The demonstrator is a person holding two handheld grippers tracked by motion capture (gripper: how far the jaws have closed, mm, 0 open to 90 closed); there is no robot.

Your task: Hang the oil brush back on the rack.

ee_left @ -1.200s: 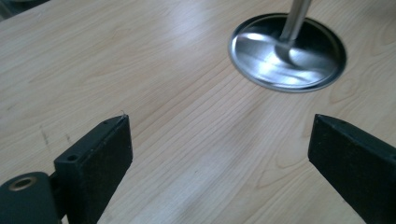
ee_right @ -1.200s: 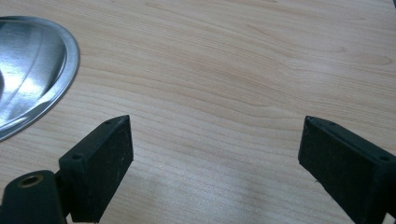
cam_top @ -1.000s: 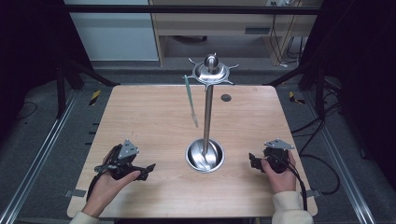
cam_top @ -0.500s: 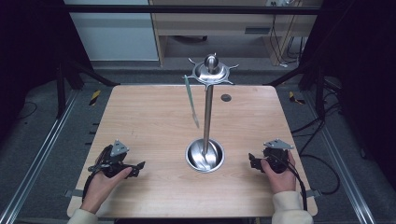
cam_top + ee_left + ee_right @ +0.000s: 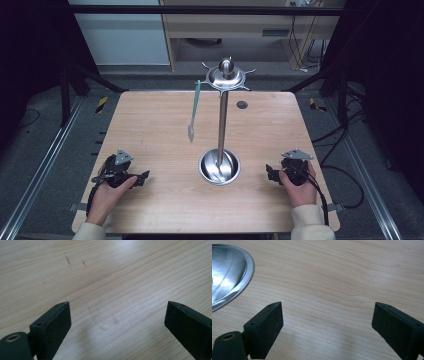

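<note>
Both grippers are parked low on the light wooden table [image 5: 150,125], near the edge closest to the person.

Left gripper [image 5: 141,177]: at about 7 o'clock from the table centre, held in the person's left hand [image 5: 107,192], grey three-cornered plate on top, jaws pointing toward 3 o'clock. Left gripper view [image 5: 117,322]: the two black jaws stand wide apart, nothing between them, just bare wood grain with a few faint dark scuff marks.

Right gripper [image 5: 270,172]: at about 4 o'clock from centre, held in the right hand [image 5: 299,186], jaws pointing toward 9 o'clock, at the stand's base. Right gripper view [image 5: 327,322]: jaws wide apart, holding nothing, wood under them. The rim of the shiny round steel base dish [image 5: 229,275] sits at 10 o'clock in that view, apart from the jaws.

The tall polished steel utensil stand [image 5: 222,120] is upright, its base dish [image 5: 219,166] a bit toward the person from table centre, between the two grippers and closer to the right one. A thin pole rises to a round top disc with short hook arms sticking out around it and a ball knob.

One slim pale metal utensil [image 5: 194,112] hangs from a hook at the disc's 9 o'clock side, straight down, its tip clear of the table. I can't tell what kind of utensil it is.

A small dark round spot [image 5: 242,105] lies on the table at 1 o'clock from the pole, toward the far edge.
</note>
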